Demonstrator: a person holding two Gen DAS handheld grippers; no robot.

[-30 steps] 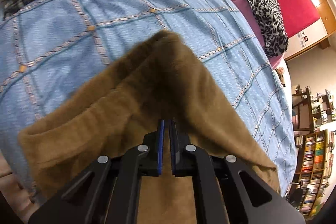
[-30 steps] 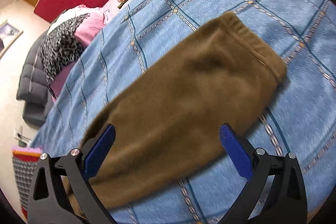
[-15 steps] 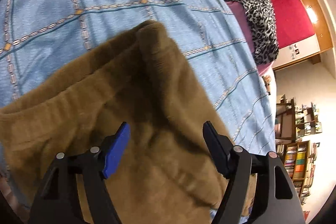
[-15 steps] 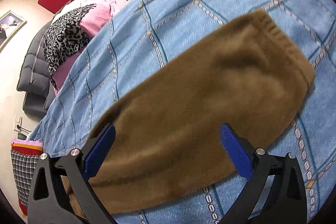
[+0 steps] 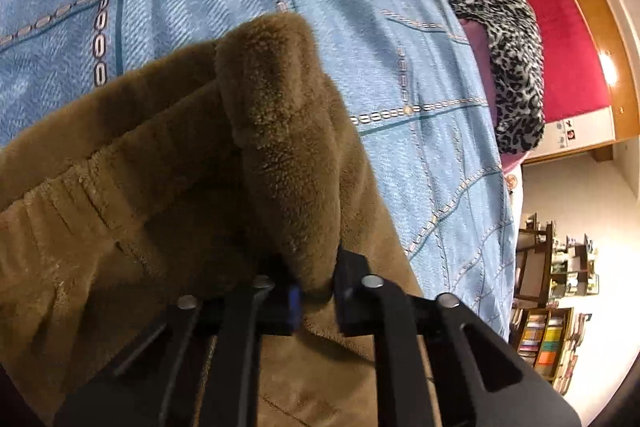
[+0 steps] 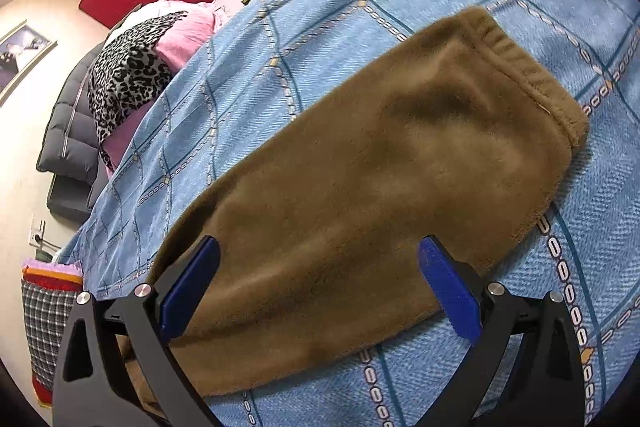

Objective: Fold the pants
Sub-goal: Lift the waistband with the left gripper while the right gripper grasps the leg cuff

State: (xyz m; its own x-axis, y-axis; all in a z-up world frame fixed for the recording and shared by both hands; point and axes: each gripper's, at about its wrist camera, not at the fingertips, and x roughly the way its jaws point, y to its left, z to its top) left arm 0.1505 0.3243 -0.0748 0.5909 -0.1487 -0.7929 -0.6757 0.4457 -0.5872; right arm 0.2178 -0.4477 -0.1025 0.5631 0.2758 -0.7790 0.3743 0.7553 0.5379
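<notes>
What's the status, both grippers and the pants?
Left gripper shut on a fold of the brown pants. Right gripper open, hovering over the leg. Pants lie on the blue bedspread; nothing in the way.

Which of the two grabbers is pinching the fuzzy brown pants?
The left gripper: it is shut on a raised fold of the brown pants. The right gripper is wide open, holding nothing.

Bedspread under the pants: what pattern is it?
Blue bedspread with a grid of chain-link lines in teal and cream; clearest in the right wrist view.
</notes>
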